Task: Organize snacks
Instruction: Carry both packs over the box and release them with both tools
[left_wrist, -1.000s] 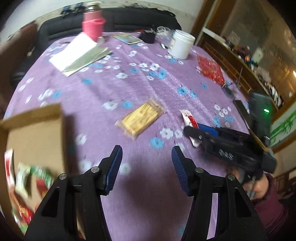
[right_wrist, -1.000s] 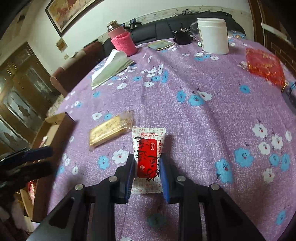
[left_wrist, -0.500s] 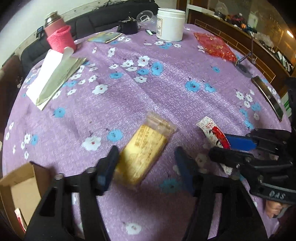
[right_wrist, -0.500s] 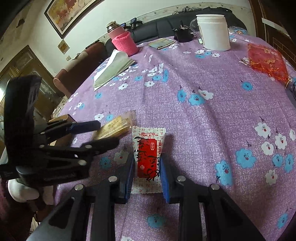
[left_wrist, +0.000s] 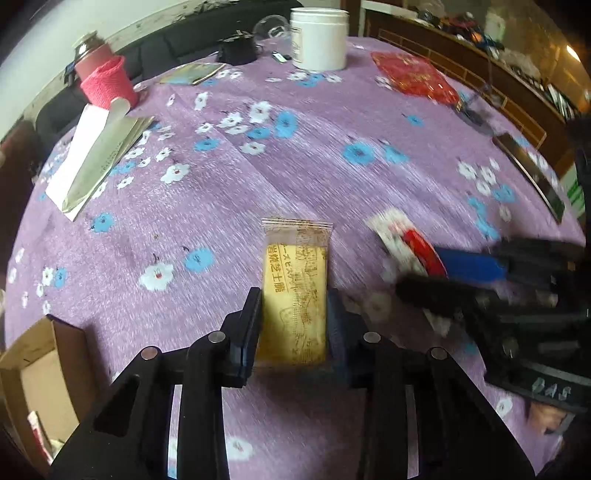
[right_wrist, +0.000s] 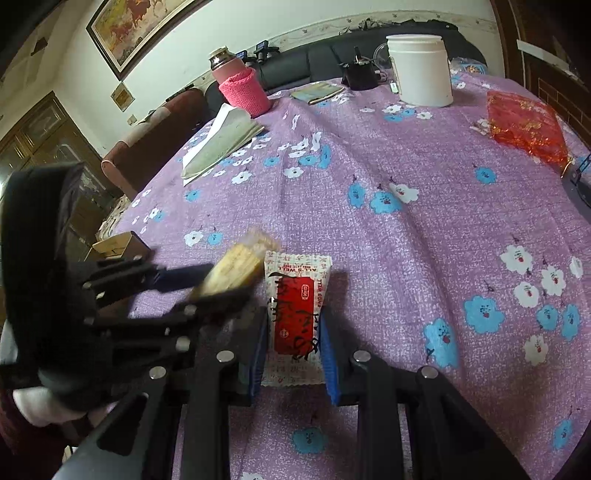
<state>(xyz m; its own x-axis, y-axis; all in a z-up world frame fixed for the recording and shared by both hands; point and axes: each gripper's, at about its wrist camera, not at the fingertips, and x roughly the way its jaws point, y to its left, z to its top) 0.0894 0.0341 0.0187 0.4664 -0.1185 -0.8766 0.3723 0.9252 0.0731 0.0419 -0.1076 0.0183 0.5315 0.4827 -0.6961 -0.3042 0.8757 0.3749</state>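
Note:
My left gripper (left_wrist: 293, 314) is shut on a yellow biscuit packet (left_wrist: 295, 291) that lies on the purple flowered tablecloth (left_wrist: 314, 166). My right gripper (right_wrist: 293, 332) is shut on a red and white snack packet (right_wrist: 297, 314), also on the cloth. In the left wrist view the right gripper (left_wrist: 417, 273) shows at the right, blurred, with the red packet (left_wrist: 410, 240) in it. In the right wrist view the left gripper (right_wrist: 207, 284) shows at the left with the yellow packet (right_wrist: 236, 267). A cardboard box (left_wrist: 44, 373) with snacks in it stands at the lower left.
At the far side stand a white jar (left_wrist: 318, 38), a pink-sleeved flask (left_wrist: 105, 79), a folded paper and envelope (left_wrist: 96, 158), a red pouch (left_wrist: 413, 77) and a phone (left_wrist: 532, 173) by the right edge. The box (right_wrist: 118, 243) sits left of the table.
My left gripper swung from the box to the yellow packet and closed on it. My right gripper stayed shut on the red packet.

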